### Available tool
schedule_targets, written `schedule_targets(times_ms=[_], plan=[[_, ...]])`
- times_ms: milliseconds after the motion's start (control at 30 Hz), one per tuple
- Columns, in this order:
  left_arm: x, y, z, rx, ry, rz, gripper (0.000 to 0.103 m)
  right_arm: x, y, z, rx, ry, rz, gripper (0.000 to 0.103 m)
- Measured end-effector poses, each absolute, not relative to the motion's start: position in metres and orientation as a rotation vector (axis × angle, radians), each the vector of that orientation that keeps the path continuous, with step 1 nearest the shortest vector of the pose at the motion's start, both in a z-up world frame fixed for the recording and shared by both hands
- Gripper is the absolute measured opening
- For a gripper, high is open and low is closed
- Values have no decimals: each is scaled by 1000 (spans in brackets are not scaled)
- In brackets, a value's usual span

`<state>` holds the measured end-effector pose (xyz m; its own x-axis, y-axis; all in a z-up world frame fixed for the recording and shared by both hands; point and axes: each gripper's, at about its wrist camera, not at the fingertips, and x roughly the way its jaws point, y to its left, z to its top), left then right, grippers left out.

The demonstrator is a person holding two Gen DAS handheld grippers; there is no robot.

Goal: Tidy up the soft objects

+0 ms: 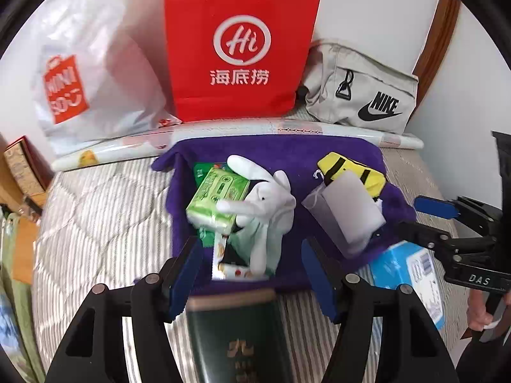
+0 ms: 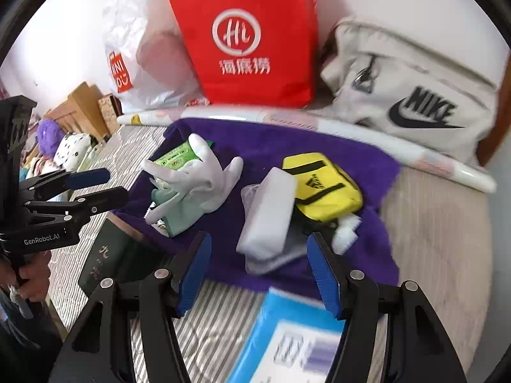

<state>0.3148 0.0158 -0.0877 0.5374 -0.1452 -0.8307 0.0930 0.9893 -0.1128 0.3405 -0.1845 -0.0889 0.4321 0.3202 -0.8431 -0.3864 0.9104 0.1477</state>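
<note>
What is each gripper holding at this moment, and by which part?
Nothing is held. The left gripper and the right gripper both stand open and empty above the purple cloth, apart from the white glove and the white sponge.

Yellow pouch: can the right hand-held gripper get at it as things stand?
Probably yes. The right hand-held gripper is open and empty, and the yellow pouch lies exposed just ahead on the purple towel. Only the white sponge block crowds one side.

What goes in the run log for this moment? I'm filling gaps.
left gripper: open, empty | right gripper: open, empty | white glove, tissue pack, yellow pouch: on purple towel
</note>
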Motion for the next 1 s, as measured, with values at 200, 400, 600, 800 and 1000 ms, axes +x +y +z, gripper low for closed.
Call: schedule_targets(times_ms=[200, 400, 600, 800, 1000], plan=[[268, 10, -63, -38, 942, -121, 63, 282, -196, -55, -69, 958, 372, 62], [215, 4, -38, -34, 902, -130, 72, 228, -215, -33, -15, 888, 318, 74], [163, -2, -21, -36, 854, -121, 77, 175, -235, -19, 55, 858, 291, 77], [121, -4, -10, -45, 793, -81, 92, 129, -238, -11, 48, 836, 251, 87], [85, -4, -1, -38, 730, -13, 95, 95, -240, -7, 69, 837, 181, 93]])
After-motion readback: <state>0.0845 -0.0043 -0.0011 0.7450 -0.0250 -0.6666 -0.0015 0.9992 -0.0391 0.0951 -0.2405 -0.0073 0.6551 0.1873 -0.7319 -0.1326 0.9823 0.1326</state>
